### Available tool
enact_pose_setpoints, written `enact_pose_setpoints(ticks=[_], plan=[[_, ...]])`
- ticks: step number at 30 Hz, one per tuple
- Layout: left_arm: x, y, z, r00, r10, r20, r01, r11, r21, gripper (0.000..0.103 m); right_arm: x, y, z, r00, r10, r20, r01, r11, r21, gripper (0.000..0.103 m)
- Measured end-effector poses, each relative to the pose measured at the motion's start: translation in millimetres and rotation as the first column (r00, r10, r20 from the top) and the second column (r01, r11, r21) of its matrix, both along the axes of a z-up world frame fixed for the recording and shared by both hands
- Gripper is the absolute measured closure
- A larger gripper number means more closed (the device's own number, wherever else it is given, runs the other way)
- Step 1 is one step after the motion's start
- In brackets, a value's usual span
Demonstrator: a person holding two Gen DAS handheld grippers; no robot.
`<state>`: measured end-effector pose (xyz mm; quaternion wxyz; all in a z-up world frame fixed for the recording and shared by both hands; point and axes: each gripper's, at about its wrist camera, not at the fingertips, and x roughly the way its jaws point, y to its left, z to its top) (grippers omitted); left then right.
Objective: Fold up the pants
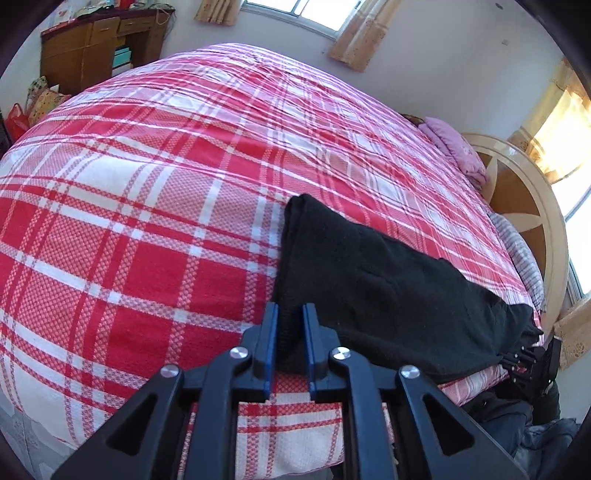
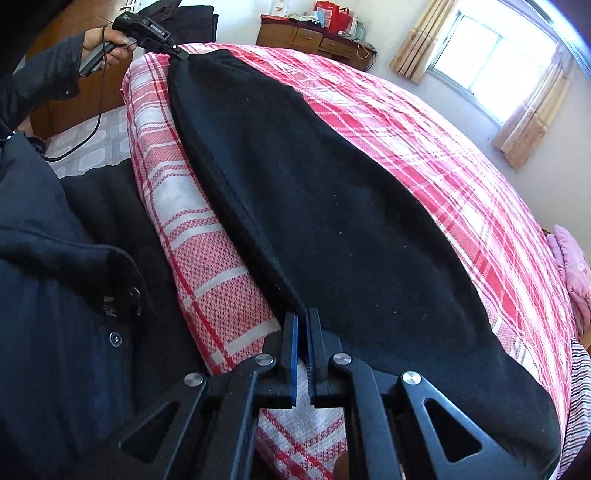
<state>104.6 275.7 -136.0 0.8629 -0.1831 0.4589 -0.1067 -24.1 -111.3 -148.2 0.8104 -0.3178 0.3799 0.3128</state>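
Note:
The black pants [image 1: 384,284] lie lengthwise along the near edge of the bed. My left gripper [image 1: 290,314] is shut on one end of the pants, with thick black cloth between its blue pads. My right gripper [image 2: 304,317] is shut on the near edge of the pants [image 2: 332,206] at the other end. The right gripper also shows in the left wrist view [image 1: 532,360], at the far end of the pants. The left gripper shows in the right wrist view [image 2: 155,35], held by a hand at the far end.
The bed has a red and white plaid cover [image 1: 147,206]. A pink pillow [image 1: 458,147] and a round headboard [image 1: 524,192] are at the right. A wooden desk [image 1: 96,44] stands past the far side. The person's dark jacket [image 2: 55,277] is beside the bed edge.

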Motion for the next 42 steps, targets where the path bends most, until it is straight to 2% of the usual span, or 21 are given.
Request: enact_pose_setpoints(ticks=[2,7,9,12,13,14,15,16,17,19,22,23,24,27,28,30,31,33,36,38,42], plan=[[-1,2,8,0.999,0.031,0.01,-0.032,0.999,0.034,0.081,1,-2,3,1.0,0.002,-0.01,-0.002,1.0,0.004,0.097],[-18,-7,42,0.991,0.079,0.107,-0.096,0.981,0.166,0.052,1,-30,19,0.998,-0.051,-0.032,0.053,0.996,0.072,0.096],[-22,-22,53,0.988,0.058,0.143,-0.087,0.974,0.207,0.047,-2,-44,25,0.996,-0.084,-0.029,0.086,0.991,0.105,0.096],[-19,-65,65,0.983,-0.042,0.178,0.001,0.974,0.225,0.042,-7,-70,35,0.986,-0.168,-0.005,0.167,0.976,0.138,0.094],[-15,-91,65,0.979,-0.103,0.174,0.062,0.972,0.228,0.042,-10,-79,38,0.98,-0.197,0.006,0.194,0.97,0.149,0.088],[-11,-114,65,0.973,-0.158,0.169,0.115,0.964,0.238,0.042,-12,-91,43,0.973,-0.232,0.014,0.226,0.96,0.167,0.074],[-7,-134,66,0.963,-0.209,0.169,0.163,0.954,0.25,0.042,-13,-106,49,0.96,-0.278,0.02,0.269,0.943,0.194,0.065],[-3,-165,65,0.946,-0.277,0.166,0.228,0.937,0.264,0.042,-15,-123,55,0.943,-0.333,0.03,0.317,0.92,0.228,0.052],[1,-196,63,0.925,-0.345,0.16,0.295,0.916,0.27,0.042,-15,-135,60,0.93,-0.366,0.037,0.346,0.904,0.251,0.05],[5,-252,60,0.874,-0.462,0.152,0.412,0.869,0.272,0.042,-18,-170,72,0.875,-0.482,0.048,0.448,0.843,0.296,0.05],[3,-338,52,0.77,-0.625,0.128,0.574,0.766,0.289,0.042,-22,-209,83,0.793,-0.609,0.035,0.563,0.752,0.344,0.05],[2,-361,49,0.738,-0.664,0.118,0.614,0.734,0.288,0.042,-24,-224,87,0.762,-0.648,0.016,0.597,0.711,0.372,0.05],[0,-391,43,0.696,-0.711,0.104,0.661,0.69,0.294,0.042,-27,-241,92,0.728,-0.686,-0.009,0.629,0.662,0.408,0.05],[-14,-447,31,0.605,-0.792,0.082,0.734,0.594,0.329,0.042,-36,-281,102,0.647,-0.758,-0.085,0.683,0.526,0.508,0.05],[-18,-459,27,0.587,-0.806,0.074,0.748,0.575,0.331,0.042,-37,-293,105,0.624,-0.773,-0.119,0.698,0.482,0.53,0.05],[-22,-475,18,0.564,-0.823,0.071,0.77,0.555,0.316,0.042,-39,-306,106,0.597,-0.784,-0.168,0.716,0.427,0.553,0.05],[-23,-479,14,0.567,-0.821,0.071,0.769,0.558,0.313,0.042,-40,-313,106,0.58,-0.792,-0.19,0.726,0.397,0.561,0.05],[-19,-475,2,0.598,-0.799,0.06,0.756,0.587,0.29,0.042,-41,-318,105,0.551,-0.805,-0.22,0.746,0.357,0.563,0.05],[-13,-459,-7,0.64,-0.764,0.084,0.741,0.642,0.196,0.042,-41,-331,98,0.525,-0.801,-0.286,0.764,0.296,0.573,0.051],[-14,-453,-5,0.652,-0.753,0.09,0.734,0.656,0.173,0.042,-39,-335,92,0.523,-0.787,-0.327,0.772,0.275,0.573,0.051],[-21,-450,-8,0.661,-0.743,0.103,0.724,0.668,0.172,0.042,-30,-333,79,0.52,-0.761,-0.388,0.79,0.256,0.557,0.052]])
